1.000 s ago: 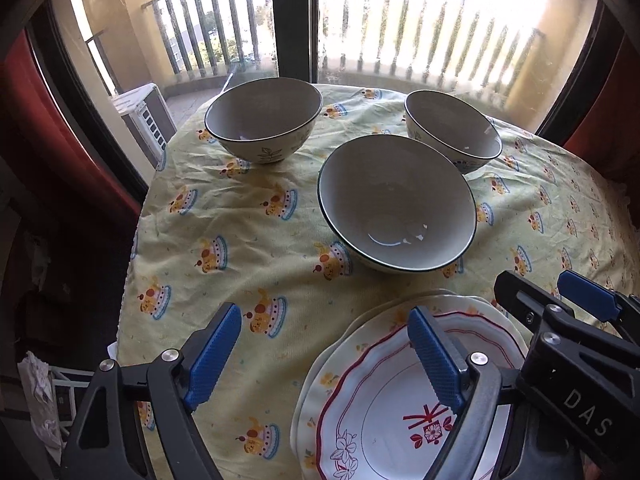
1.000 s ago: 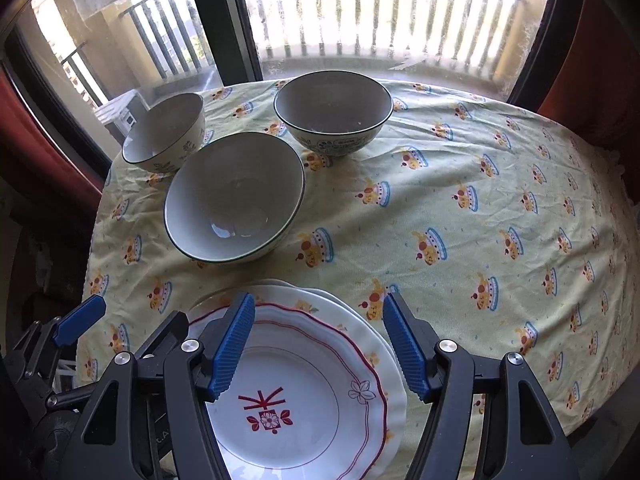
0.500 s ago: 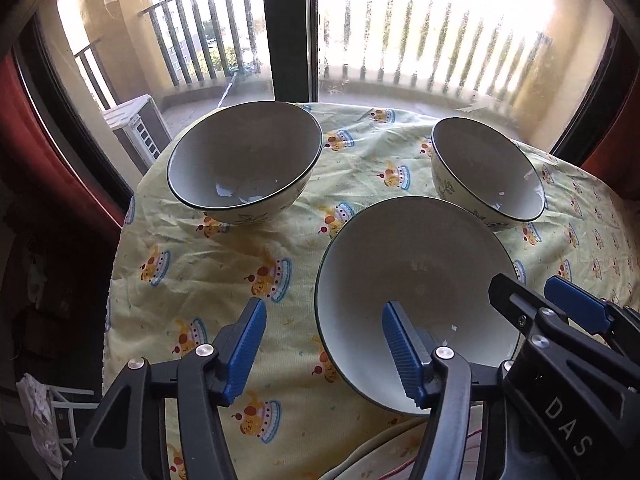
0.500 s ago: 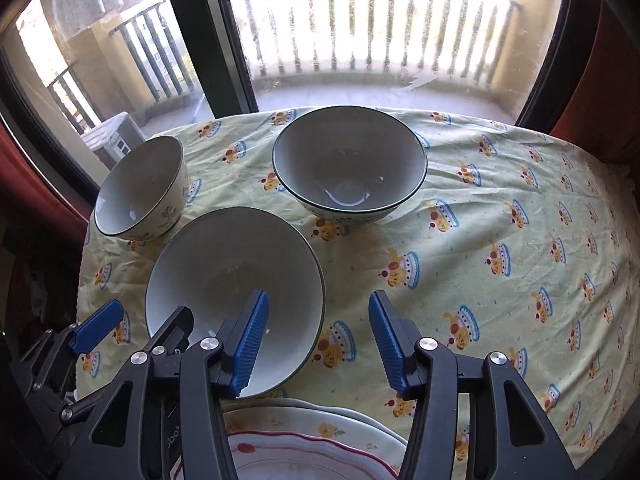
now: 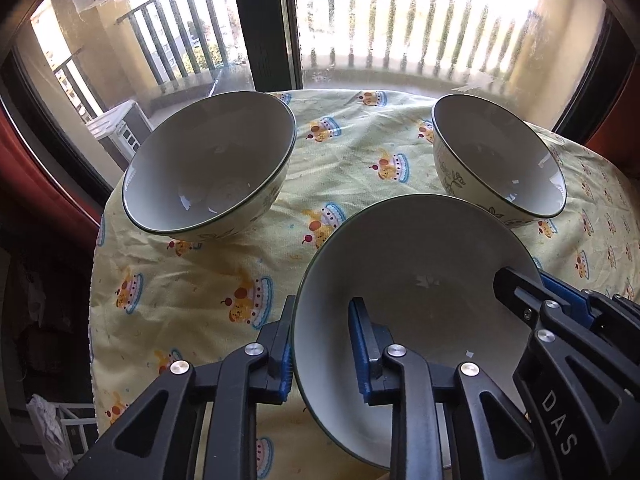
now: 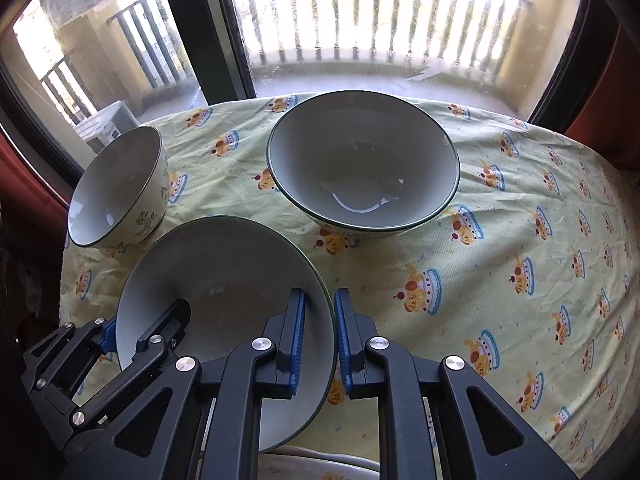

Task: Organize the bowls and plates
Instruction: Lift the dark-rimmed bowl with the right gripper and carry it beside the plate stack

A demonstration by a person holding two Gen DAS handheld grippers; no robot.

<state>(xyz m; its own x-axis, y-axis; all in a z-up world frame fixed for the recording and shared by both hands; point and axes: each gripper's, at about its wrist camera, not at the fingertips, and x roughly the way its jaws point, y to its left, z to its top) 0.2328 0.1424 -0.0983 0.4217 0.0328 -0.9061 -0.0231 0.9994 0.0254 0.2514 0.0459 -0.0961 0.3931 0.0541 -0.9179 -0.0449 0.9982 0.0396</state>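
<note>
A large white bowl with a dark green rim [image 5: 420, 280] [image 6: 224, 276] sits nearest me on the yellow tablecloth. My left gripper [image 5: 320, 340] straddles its left rim, one pad outside and one inside, closed on it. My right gripper [image 6: 320, 332] is closed on its right rim the same way. A second large bowl [image 5: 208, 168] [image 6: 364, 168] and a smaller floral bowl [image 5: 500, 156] [image 6: 116, 192] stand farther back. The edge of a white plate [image 6: 320, 464] shows below the near bowl.
The round table's cloth [image 5: 352, 148] [image 6: 520, 260] has a cake print. A window with a dark frame [image 5: 268, 24] and a balcony railing lie just behind the table. The table's left edge [image 5: 94, 280] drops off to a dark floor.
Both grippers have moved forward from the plate stack to the near bowl and have closed on its opposite rims. The plates have dropped out of the left wrist view.
</note>
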